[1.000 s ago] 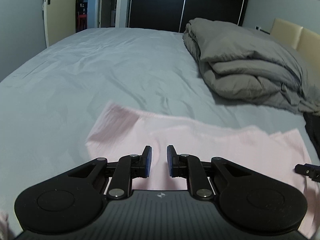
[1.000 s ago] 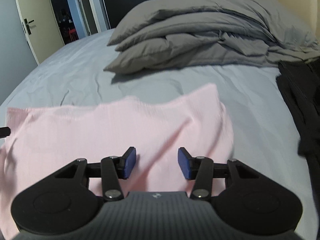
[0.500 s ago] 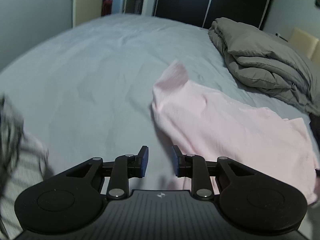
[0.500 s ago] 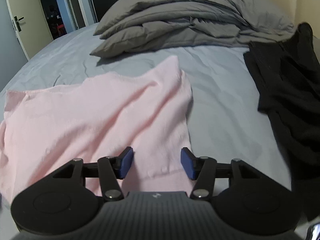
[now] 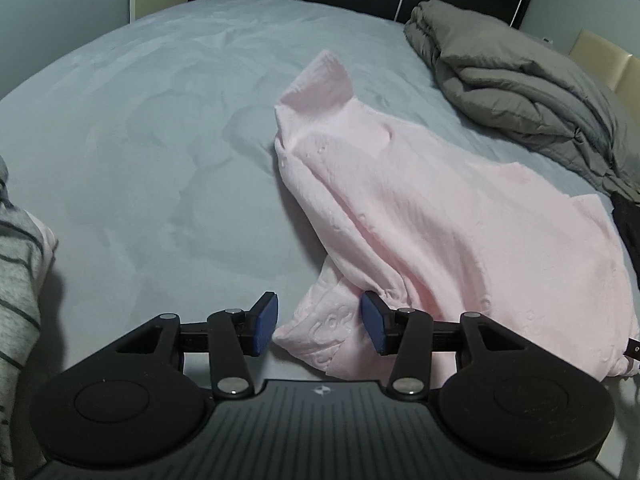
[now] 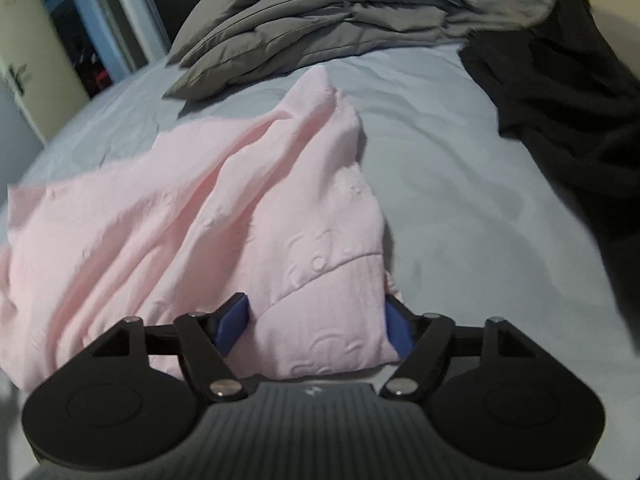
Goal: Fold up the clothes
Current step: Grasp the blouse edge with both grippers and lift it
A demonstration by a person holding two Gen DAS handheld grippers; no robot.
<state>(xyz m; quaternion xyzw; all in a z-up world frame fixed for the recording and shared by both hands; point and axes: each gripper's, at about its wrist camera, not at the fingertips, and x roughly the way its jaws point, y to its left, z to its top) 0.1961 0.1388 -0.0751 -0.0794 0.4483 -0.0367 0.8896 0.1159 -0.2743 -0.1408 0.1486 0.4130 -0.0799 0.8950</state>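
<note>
Pink garment [image 5: 432,208] is spread, rumpled, across the grey bed [image 5: 160,128], one corner raised toward the far side. Its near edge is straddled by the left tool [image 5: 319,323] and the right tool [image 6: 316,326], both spread wide, nothing gripped. A folded grey duvet [image 6: 320,12] and black clothing [image 6: 560,92] are seen beyond.

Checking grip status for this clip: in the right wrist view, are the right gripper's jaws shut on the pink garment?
No. The right gripper is open, its blue pads straddling the pink garment near its corner.
</note>
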